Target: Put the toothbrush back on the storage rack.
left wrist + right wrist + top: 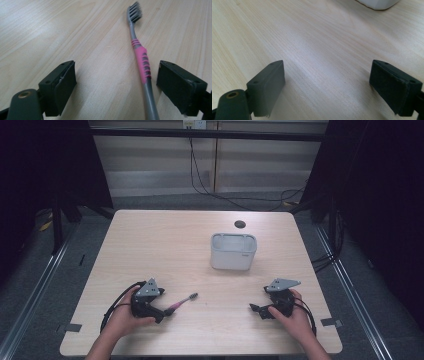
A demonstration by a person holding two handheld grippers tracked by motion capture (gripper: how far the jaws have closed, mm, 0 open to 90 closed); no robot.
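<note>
Where the pale wooden table (pixel 150 240) spreads under the high view, two hands at the near edge, each around a black two-jaw tool. At near left, left hand (pixel 121 318) wrapped on the left gripper (pixel 167 312), grey three-cornered plate on top, cable looping off to the left; jaws spread wide and low over the wood, straddling the handle end of a toothbrush (pixel 142 67). Lying flat on the table, grey with a pink ribbed grip, dark bristled head pointing away toward the far right, handle running back between the jaws and much closer to the right-hand one in the left gripper view; touching or merely beside, impossible to say. At near right, right hand (pixel 294 318) on the right gripper (pixel 256 309), jaws aimed leftward, likewise spread apart with bare wood between them in the right gripper view. Farther back, right of centre, a white rounded-rectangular container (pixel 233 251), open at the top, standing upright, well apart from both tools. Beyond it, near the far edge, a small dark round cable hole (pixel 240 224).
</note>
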